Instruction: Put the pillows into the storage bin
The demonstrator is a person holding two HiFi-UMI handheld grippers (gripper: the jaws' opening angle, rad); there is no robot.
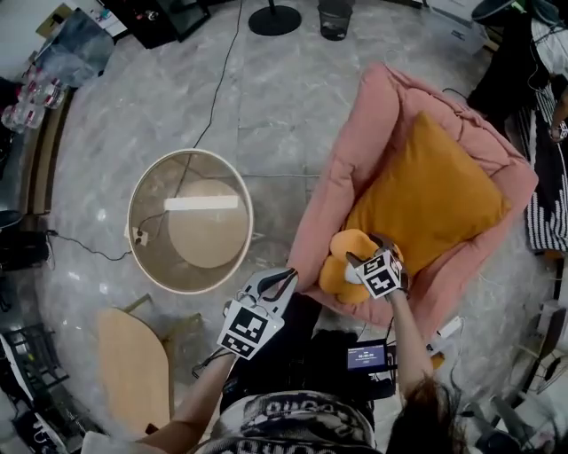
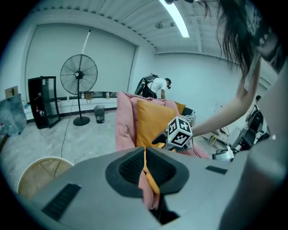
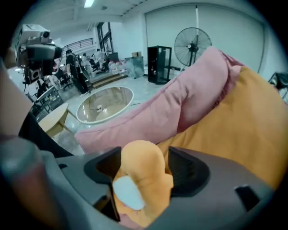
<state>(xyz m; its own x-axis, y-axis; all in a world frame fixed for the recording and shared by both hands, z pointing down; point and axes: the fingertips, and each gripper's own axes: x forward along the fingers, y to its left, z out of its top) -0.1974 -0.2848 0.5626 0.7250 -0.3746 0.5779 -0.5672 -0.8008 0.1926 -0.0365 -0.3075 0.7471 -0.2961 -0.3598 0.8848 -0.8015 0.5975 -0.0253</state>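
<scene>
A small orange plush pillow [image 1: 340, 268] lies at the near end of a pink cushion [image 1: 355, 151], in front of a big orange pillow [image 1: 435, 199]. My right gripper [image 1: 366, 251] points down at the plush. In the right gripper view its jaws stand wide around the plush [image 3: 140, 161], and I see no squeeze from the pads. The round storage bin [image 1: 133, 208] stands on the floor to the left, with nothing soft in it. My left gripper [image 1: 282, 282] hovers between bin and cushion; its jaws [image 2: 145, 168] are shut with nothing held.
A wooden stool [image 1: 133, 368] stands near the bin's front left. A cable [image 1: 222, 80] runs across the marble floor to the bin. A fan base [image 1: 274, 18] and a dark wastebasket [image 1: 335, 18] stand at the far side. A person [image 2: 157, 85] stands behind the cushion.
</scene>
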